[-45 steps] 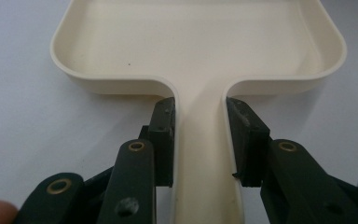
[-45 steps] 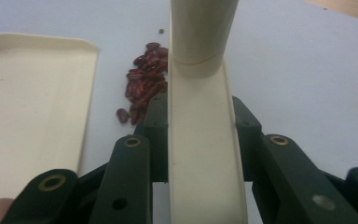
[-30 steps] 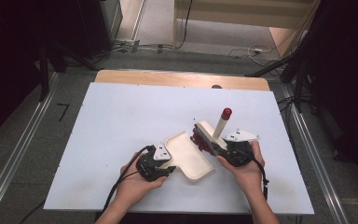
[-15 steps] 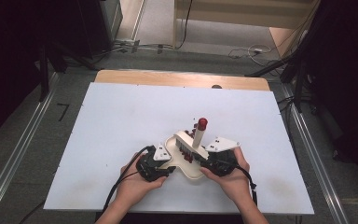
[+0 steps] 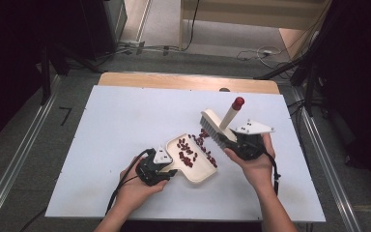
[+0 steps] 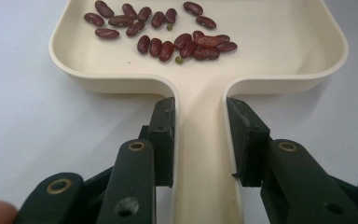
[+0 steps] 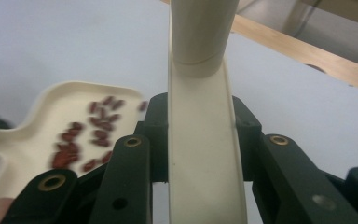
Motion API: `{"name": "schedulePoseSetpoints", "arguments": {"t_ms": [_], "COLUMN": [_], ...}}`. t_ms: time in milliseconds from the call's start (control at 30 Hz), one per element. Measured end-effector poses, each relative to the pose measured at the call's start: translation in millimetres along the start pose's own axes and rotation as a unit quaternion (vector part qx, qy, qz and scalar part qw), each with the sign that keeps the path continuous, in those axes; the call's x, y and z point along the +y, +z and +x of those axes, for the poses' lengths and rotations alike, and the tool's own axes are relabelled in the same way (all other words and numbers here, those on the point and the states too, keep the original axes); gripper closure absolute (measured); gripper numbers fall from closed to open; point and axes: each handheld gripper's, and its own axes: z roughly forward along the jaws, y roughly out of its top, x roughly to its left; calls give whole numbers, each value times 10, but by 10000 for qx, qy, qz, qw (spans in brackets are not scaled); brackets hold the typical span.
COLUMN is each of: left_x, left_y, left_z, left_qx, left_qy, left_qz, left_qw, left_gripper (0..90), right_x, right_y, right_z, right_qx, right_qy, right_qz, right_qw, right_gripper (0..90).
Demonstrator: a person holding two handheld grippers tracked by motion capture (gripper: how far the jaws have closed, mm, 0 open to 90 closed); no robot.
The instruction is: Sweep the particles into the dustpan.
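Observation:
A cream dustpan (image 5: 195, 166) lies on the white table (image 5: 121, 125) with several dark red beans (image 5: 186, 151) in it. My left gripper (image 5: 166, 171) is shut on the pan's handle (image 6: 200, 154), one jaw on each side, and the beans (image 6: 168, 42) lie in the tray ahead. My right gripper (image 5: 229, 142) is shut on a cream brush (image 5: 212, 126) with a red-tipped handle (image 5: 238, 102), held tilted just right of the pan's mouth. The brush back (image 7: 205, 163) runs between its jaws. A few loose beans (image 5: 204, 139) lie on the table by the bristles.
A wooden strip (image 5: 188, 82) borders the table's far edge. Metal rails (image 5: 24, 154) run along both sides. The dustpan (image 7: 37, 135) with its beans shows to the left in the right gripper view. Open table surface extends to the left and far side.
The right gripper swept the brush left to the pan's mouth, then drew back right and up. Beans that lay by the brush now sit in the pan. The left gripper stayed put.

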Motion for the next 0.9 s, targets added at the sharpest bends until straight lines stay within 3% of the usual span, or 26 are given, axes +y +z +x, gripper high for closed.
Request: {"name": "schedulePoseSetpoints", "arguments": {"t_ms": [167, 400, 500, 667, 800, 900], "left_x": [-18, -46, -48, -51, -52, -55], "left_y": [-30, -53, -56, -46, -44, -41], "left_z": [61, 137, 150, 155, 157, 157], "left_qx": [13, -20, -51, -60, -54, -64], "left_qy": [-21, -117, -128, -132, -138, -145], "left_qz": [19, 43, 53, 71, 65, 75], "left_qw": [10000, 9999, 9999, 9999, 9999, 9998], "left_gripper": [653, 653, 653, 653, 653, 653], "right_x": [37, 29, 27, 39, 47, 39], "right_y": [304, 663, 716, 707, 667, 652], "right_z": [-202, -250, -201, 5, 162, 330], "right_qx": [-343, -602, -449, -253, 169, 277], "right_qy": [-15, -65, -59, -238, -195, -346], "right_qz": [280, 563, 598, 688, 626, 664], "right_qw": [9990, 9966, 9972, 9970, 9977, 9968], "right_gripper": [649, 649, 649, 649, 650, 649]}}
